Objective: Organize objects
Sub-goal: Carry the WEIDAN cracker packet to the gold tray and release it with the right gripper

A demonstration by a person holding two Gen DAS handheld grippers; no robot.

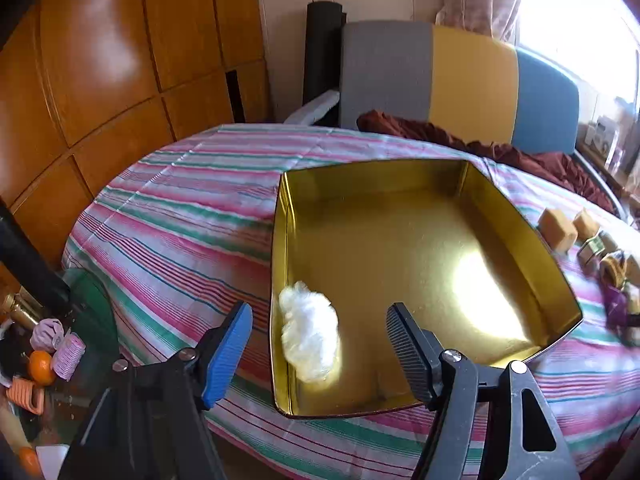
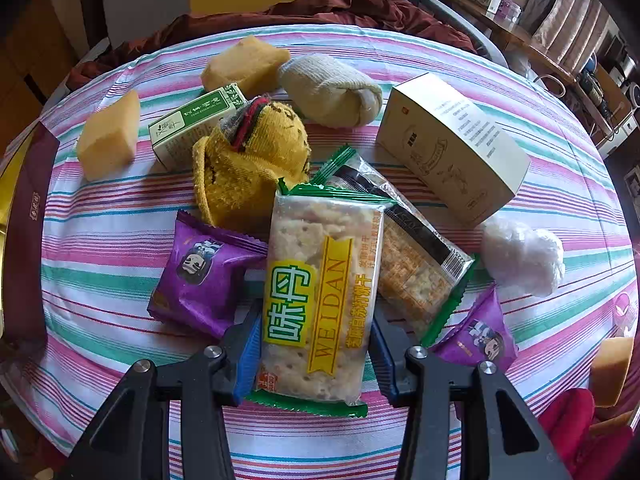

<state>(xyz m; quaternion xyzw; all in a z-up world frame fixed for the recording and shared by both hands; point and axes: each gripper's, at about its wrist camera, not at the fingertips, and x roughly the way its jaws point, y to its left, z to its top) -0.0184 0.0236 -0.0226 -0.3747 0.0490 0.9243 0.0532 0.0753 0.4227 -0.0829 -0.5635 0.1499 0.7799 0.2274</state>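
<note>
Striped cloth (image 2: 100,248) in pink, green and white covers the bed, with a wooden wardrobe (image 1: 100,60) to one side and a grey, yellow and blue headboard (image 1: 460,76) behind.

Readable writing sits mostly in the right wrist view. A clear cracker pack (image 2: 316,304) with green ends carries "WEIDAN" on a yellow band beside large green Chinese characters on yellow. A green and white box (image 2: 196,124) bears Chinese characters and a small line ending in "ESSENTIAL OIL". A white box (image 2: 456,144) has blocks of print too small to read. Two purple packets (image 2: 204,276) (image 2: 480,336) show a cartoon figure.

The right gripper (image 2: 316,360) points steeply down, and its blue pads press both long sides of the cracker pack, holding it. A second cracker pack (image 2: 408,248) lies just beside, partly under it. Behind are a yellow sock (image 2: 248,160), a cream sock roll (image 2: 332,92), tan blocks (image 2: 110,136) and a white plastic wad (image 2: 524,256).

The left gripper (image 1: 320,344) stands with jaws well apart and nothing between the pads. Just beyond it, a gold tin (image 1: 500,216) rests on the cloth, and a white plastic ball (image 1: 310,332) lies inside against its near left wall, free of the gripper.
</note>
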